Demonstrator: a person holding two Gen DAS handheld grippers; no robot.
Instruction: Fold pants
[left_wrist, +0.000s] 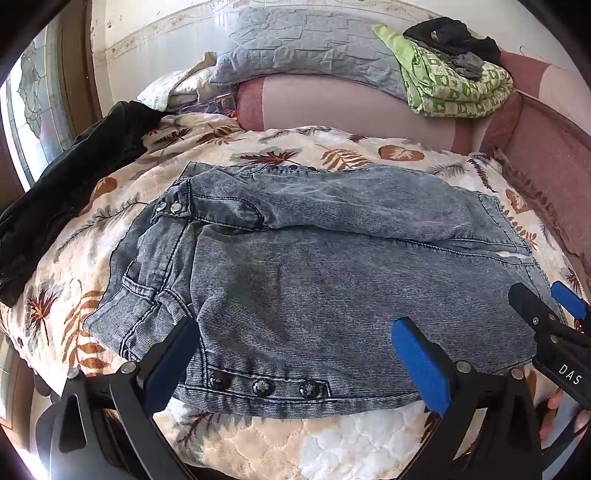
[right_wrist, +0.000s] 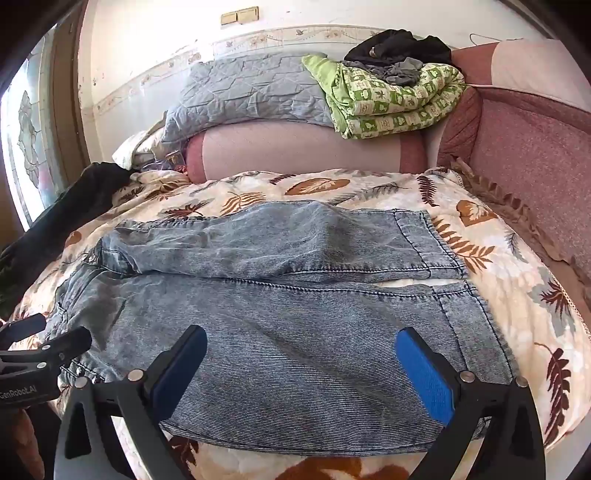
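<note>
Grey-blue denim pants (left_wrist: 314, 266) lie flat on a leaf-patterned blanket (left_wrist: 295, 144), waistband to the left, leg cuffs to the right. The far leg lies beside the near leg. My left gripper (left_wrist: 295, 354) is open over the near edge of the pants by the side buttons (left_wrist: 262, 386), holding nothing. My right gripper (right_wrist: 301, 365) is open over the near leg (right_wrist: 295, 332), close to its near edge, holding nothing. The right gripper also shows in the left wrist view (left_wrist: 550, 306), and the left gripper in the right wrist view (right_wrist: 40, 339).
A black garment (left_wrist: 74, 184) lies at the left of the blanket. A grey quilt (left_wrist: 306, 48), a green patterned blanket (left_wrist: 458, 85) and dark clothes (left_wrist: 447, 37) are piled on the pink sofa back (left_wrist: 351, 107). A pink armrest (right_wrist: 532, 147) stands on the right.
</note>
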